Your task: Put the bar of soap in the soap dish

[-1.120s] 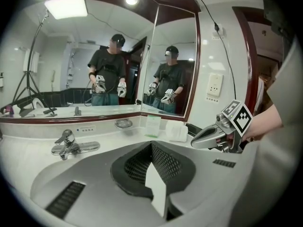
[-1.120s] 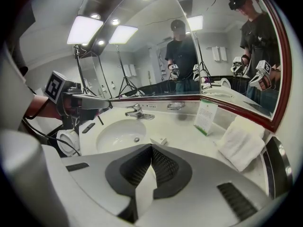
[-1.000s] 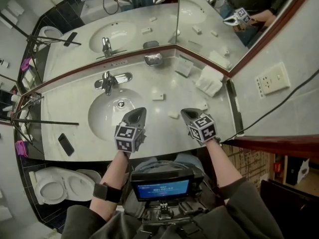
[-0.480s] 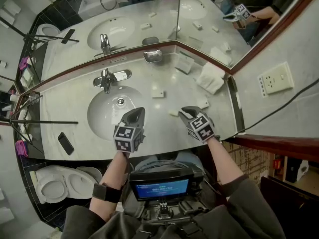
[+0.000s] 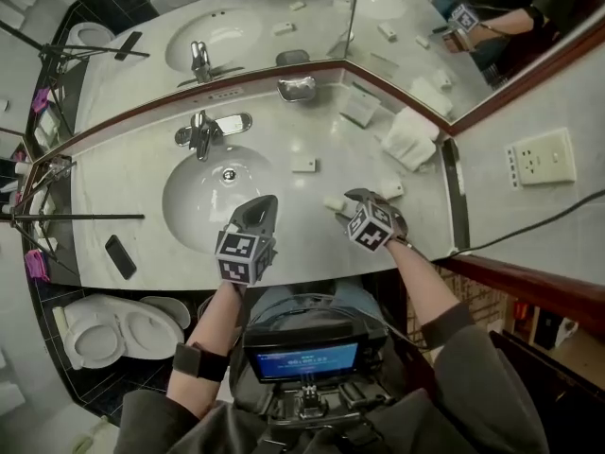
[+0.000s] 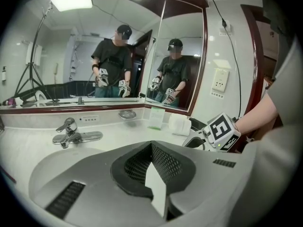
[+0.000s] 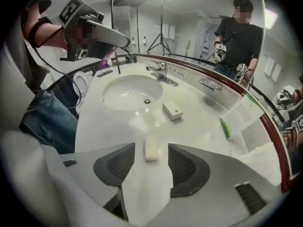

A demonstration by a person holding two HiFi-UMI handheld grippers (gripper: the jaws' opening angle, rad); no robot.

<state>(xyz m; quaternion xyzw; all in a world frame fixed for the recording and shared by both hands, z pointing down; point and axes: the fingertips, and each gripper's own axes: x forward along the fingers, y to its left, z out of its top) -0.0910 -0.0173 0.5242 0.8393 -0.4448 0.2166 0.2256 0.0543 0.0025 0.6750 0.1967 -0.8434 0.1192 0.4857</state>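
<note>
Right gripper (image 7: 151, 154) jaws, just opening, flank the untouched bar of soap (image 7: 151, 146) (left gripper (image 6: 154, 171) jaws together)

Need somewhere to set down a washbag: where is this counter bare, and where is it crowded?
Bare countertop lies between the faucet, the soap dish and the small box; another strip runs left of the basin, beyond the phone. Crowded: the right end, with folded towel, card and soap bar.

On counter (image 5: 274, 149): soap bar (image 5: 333, 202) R of sink (image 5: 213, 201), dish (image 5: 296, 89) behind.
</note>
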